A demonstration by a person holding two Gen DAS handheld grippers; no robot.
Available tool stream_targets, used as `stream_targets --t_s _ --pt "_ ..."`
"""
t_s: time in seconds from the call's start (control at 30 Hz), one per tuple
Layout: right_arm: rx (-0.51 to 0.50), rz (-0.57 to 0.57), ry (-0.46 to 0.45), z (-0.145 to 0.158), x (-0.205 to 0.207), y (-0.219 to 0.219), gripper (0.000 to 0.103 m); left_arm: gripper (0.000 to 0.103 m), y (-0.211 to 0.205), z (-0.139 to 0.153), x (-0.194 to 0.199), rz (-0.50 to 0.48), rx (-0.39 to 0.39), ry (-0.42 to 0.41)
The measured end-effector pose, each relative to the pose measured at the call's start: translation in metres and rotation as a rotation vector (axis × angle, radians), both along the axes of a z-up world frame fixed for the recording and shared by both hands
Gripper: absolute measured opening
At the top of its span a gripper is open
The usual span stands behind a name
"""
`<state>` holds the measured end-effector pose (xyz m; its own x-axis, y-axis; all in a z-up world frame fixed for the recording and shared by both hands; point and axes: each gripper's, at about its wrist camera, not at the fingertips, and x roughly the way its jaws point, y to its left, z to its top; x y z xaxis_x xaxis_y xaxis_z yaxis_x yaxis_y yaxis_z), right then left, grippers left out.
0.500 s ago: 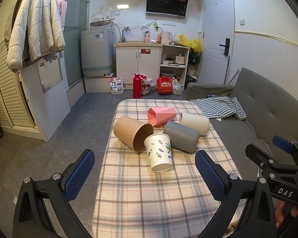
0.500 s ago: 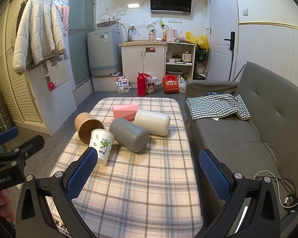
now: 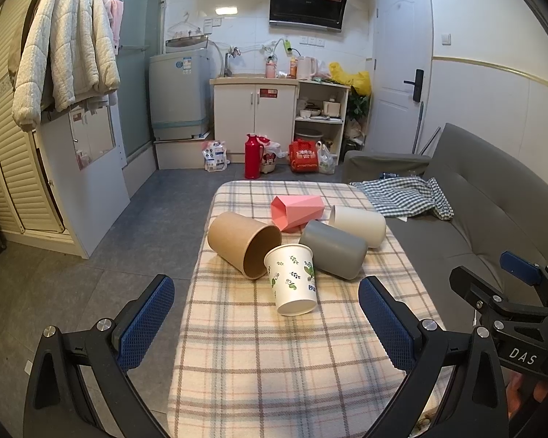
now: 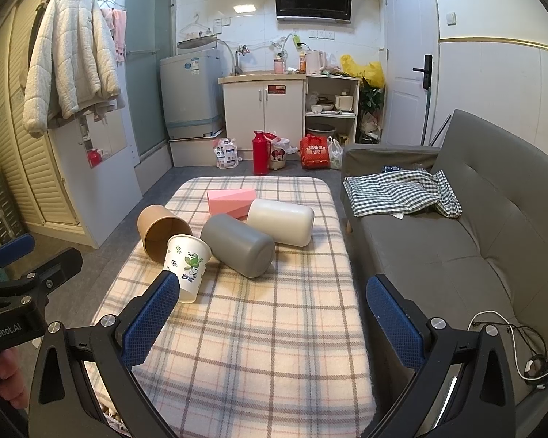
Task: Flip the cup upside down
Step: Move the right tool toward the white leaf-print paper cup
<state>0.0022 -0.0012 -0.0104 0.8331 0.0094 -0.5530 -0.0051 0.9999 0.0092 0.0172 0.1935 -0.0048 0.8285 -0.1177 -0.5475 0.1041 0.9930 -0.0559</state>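
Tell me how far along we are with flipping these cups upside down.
Nothing looks done. All five cups lie on their sides on the plaid table: brown cup, leaf-print paper cup, grey cup, cream cup, pink cup. Nothing is in hand: the left gripper and right gripper are open, short of the cups. Every flip remains.

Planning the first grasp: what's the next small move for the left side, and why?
Probably ease the left hand-held gripper forward toward the white leaf-print paper cup: it lies on its side nearest, roughly centred between the open jaws, leaning against the brown paper cup. Nothing is held.
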Motion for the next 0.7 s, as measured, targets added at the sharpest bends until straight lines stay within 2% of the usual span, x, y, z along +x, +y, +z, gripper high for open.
stream_targets --t_s 0.13,0.7 --pt "0.004 -0.010 0.012 -0.002 0.006 -0.002 0.103 0.103 0.000 -0.001 0.001 -0.005 -0.016 -0.002" --pt "0.006 -0.006 0.019 -0.006 0.019 -0.010 0.103 0.103 -0.014 -0.014 0.013 -0.001 -0.001 0.018"
